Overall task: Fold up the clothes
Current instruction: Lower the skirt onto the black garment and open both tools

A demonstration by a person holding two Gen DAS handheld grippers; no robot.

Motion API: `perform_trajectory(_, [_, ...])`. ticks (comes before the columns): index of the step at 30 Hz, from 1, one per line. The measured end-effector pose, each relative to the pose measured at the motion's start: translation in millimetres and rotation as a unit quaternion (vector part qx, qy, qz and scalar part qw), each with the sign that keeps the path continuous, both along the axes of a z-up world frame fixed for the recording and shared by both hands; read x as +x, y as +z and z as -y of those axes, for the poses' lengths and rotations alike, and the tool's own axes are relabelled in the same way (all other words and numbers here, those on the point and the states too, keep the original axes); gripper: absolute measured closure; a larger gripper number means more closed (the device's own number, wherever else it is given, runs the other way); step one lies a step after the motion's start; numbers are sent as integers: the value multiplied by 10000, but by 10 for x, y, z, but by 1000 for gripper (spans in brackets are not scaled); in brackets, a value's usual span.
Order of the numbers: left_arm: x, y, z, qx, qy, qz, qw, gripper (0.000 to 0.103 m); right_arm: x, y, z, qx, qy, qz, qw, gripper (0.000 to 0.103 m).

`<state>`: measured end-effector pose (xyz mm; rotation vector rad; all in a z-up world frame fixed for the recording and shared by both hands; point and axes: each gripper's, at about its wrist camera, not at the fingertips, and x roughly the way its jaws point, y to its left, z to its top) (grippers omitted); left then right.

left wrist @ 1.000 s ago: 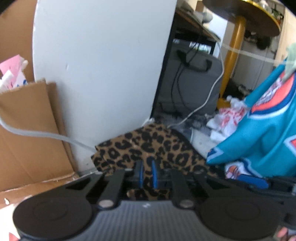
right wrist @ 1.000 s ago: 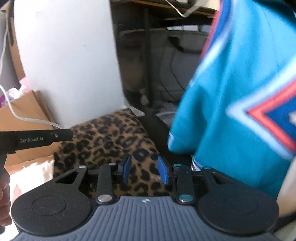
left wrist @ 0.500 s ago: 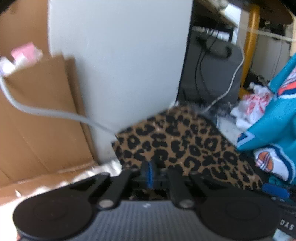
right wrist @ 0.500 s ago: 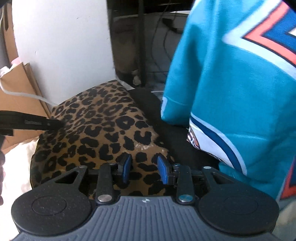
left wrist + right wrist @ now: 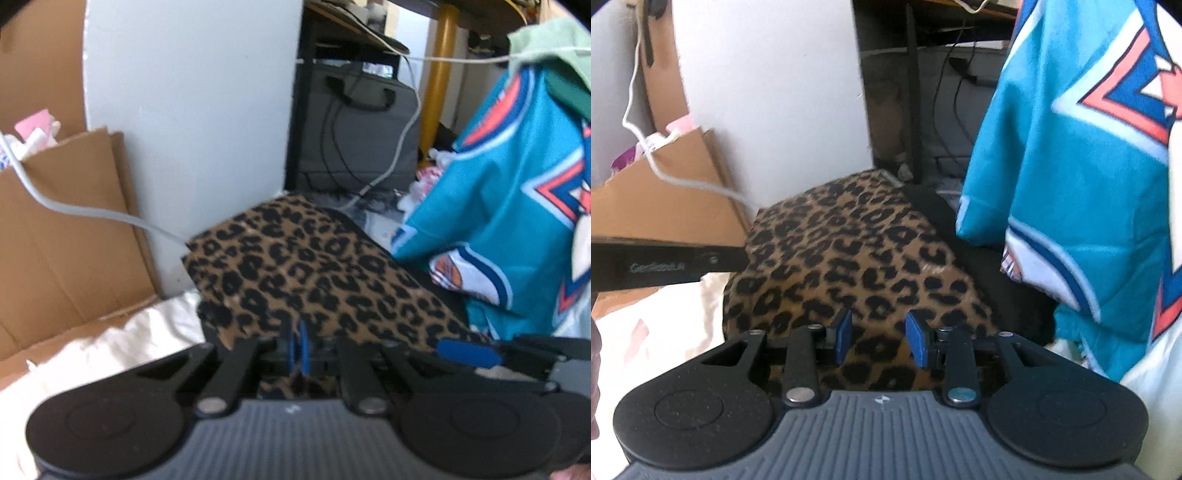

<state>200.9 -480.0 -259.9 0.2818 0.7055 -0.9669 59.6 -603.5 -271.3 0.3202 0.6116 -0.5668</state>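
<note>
- The left gripper (image 5: 298, 347) tilts downward at the near edge of the leopard-print garment (image 5: 314, 273); its blue pads are pressed together, pinching that edge of the fabric.
- In the right wrist view the left gripper (image 5: 713, 260) enters from the left as a dark bar, and its tip meets the left edge of the leopard-print garment (image 5: 849, 258).
- The right gripper (image 5: 878, 338) also tilts downward over the near end of the same garment. Its jaws stand partly apart, with leopard fabric showing below the gap; the pads do not press on it.
- The right gripper (image 5: 467, 352) appears low on the right in the left wrist view, just beside the garment's near right edge.
- The leopard-print garment lies as a mound, its long axis running from the grippers away toward the white panel (image 5: 192, 110).
- A teal jersey (image 5: 1071, 166) hangs to the right, its lower hem near the garment's far right side.
- A cardboard box (image 5: 62, 229) stands to the left.
</note>
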Motion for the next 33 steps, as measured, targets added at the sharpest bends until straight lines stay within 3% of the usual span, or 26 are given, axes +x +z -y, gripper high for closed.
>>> perform_trajectory(7, [18, -324, 16, 474, 166, -220, 9985, 97, 15, -111, -111, -92, 144, -171, 9997, 63])
perform_trajectory(12, [84, -439, -40, 768, 281, -347, 9960, 98, -37, -161, -161, -170, -57, -414, 9990, 62])
perform_trajectory(16, [102, -341, -163, 668, 284, -445, 9964, 97, -206, -70, -116, -223, -372, -161, 9989, 60])
perform_trajectory(18, [77, -263, -225, 639, 264, -484, 9964, 96, -256, -25, -80, -302, -498, -64, 9983, 52])
perform_trajectory(22, [-23, -66, -411, 485, 306, -592, 9966, 93, -236, -40, 34, -292, -581, -114, 9978, 51])
perform_trajectory(23, [-49, -21, -467, 441, 353, -627, 9964, 90, -224, -69, 55, -244, -594, -136, 9978, 51])
perform_trajectory(24, [-74, 22, -526, 396, 416, -666, 9961, 78, -205, -106, 66, -203, -579, -185, 9979, 50])
perform_trajectory(26, [-114, 104, -648, 379, 681, -733, 9943, 43, -172, -172, 56, -210, -593, -321, 9975, 49])
perform_trajectory(29, [-149, 211, -857, 303, 1072, -947, 9893, 37, -135, -238, 20, -125, -652, -525, 9964, 41])
perform_trajectory(31, [-142, 265, -1005, 340, 1417, -1135, 9828, 29, -139, -244, 2, -5, -720, -586, 9957, 40])
perform_trajectory(33, [-134, 324, -1164, 349, 1745, -1238, 9762, 27, -166, -236, -24, 93, -825, -630, 9946, 35])
